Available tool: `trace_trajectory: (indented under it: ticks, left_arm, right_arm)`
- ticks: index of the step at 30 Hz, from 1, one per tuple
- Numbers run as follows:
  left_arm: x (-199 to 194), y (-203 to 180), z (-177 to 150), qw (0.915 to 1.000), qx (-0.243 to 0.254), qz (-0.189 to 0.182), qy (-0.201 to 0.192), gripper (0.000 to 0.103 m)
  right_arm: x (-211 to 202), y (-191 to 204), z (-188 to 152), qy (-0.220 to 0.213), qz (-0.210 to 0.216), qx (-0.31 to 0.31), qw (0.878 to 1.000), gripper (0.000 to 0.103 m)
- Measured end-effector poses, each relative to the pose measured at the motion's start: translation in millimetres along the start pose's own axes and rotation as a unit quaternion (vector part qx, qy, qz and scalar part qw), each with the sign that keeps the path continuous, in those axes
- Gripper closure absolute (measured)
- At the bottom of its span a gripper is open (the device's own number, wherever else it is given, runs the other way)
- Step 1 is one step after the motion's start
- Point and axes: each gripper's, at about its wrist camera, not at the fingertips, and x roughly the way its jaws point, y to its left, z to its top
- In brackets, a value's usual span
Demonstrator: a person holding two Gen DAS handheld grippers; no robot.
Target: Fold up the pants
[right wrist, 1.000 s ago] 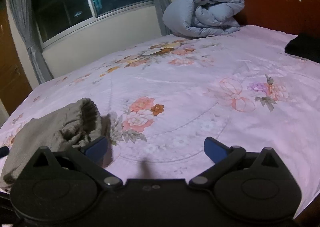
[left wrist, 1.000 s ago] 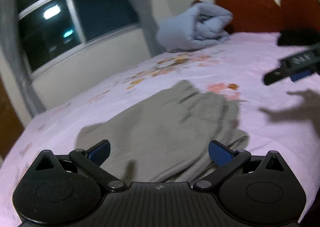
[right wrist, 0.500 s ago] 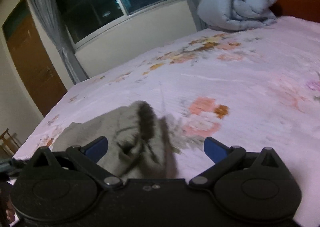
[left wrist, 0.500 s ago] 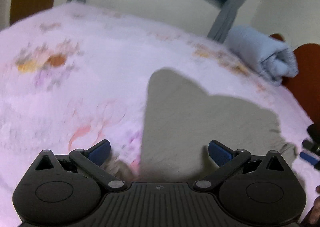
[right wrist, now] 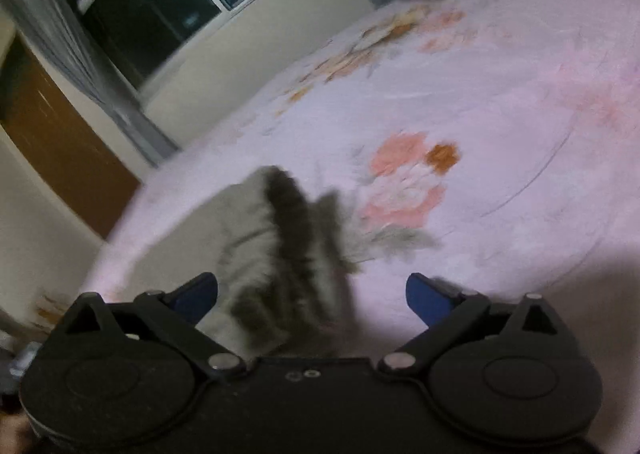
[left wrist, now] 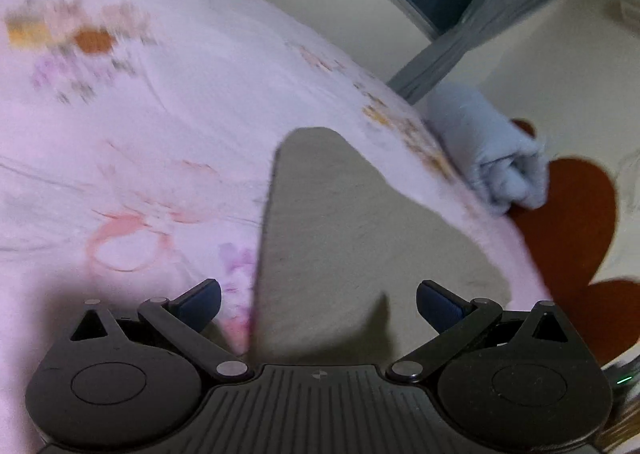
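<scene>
- The bed (left wrist: 168,141), covered in a pink floral sheet, filled most of both views; its red-brown headboard (left wrist: 576,213) showed at the right in the left wrist view.
- The pants (left wrist: 352,238), grey-green, lay on the sheet. In the left wrist view they spread flat as a broad tapering shape running away from the camera; in the right wrist view their near end (right wrist: 280,254) was bunched and rumpled, blurred by motion.
- A rolled pale blue duvet (left wrist: 492,157) sat at the head of the bed, against the headboard and well apart from the pants.
- The left gripper (left wrist: 318,300) hung over the flat part of the pants with its jaws spread wide, blue pads well apart, nothing between them; whether the tips touched the cloth could not be told.
- The right gripper (right wrist: 312,296) was tilted down toward the bunched end of the pants, jaws likewise wide, gripping nothing. The cloth lay between and below the pads, nearer the left one; contact could not be told through the blur.
</scene>
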Motion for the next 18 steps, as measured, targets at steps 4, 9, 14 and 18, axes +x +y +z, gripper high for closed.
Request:
trace_trajectory:
  ticks: [4,9,14,18]
  left_arm:
    - [17.1,-0.4,2.8,0.9994,-0.016,-0.026,0.018,0.001]
    - [31.2,0.8,-1.3,0.9992,-0.023,-0.027,0.017,0.020]
    - [32.3,3.5,-9.5,0.9987,-0.043,-0.029,0.000,0.029]
    - [37.6,4.6,-13.0,0.9992,-0.036,-0.018,-0.002,0.035]
  right_arm:
    - [12.1,-16.4,-1.8,0.036,0.056,0.058,0.996,0.014]
    - [23.9,-16.1,-4.7,0.063,0.095,0.073,0.991,0.017]
    - [39.2,-18.3,-3.4,0.071,0.096,0.095,0.988,0.031]
    - [51.1,-15.2,0.6,0.091,0.103,0.083,0.987,0.031]
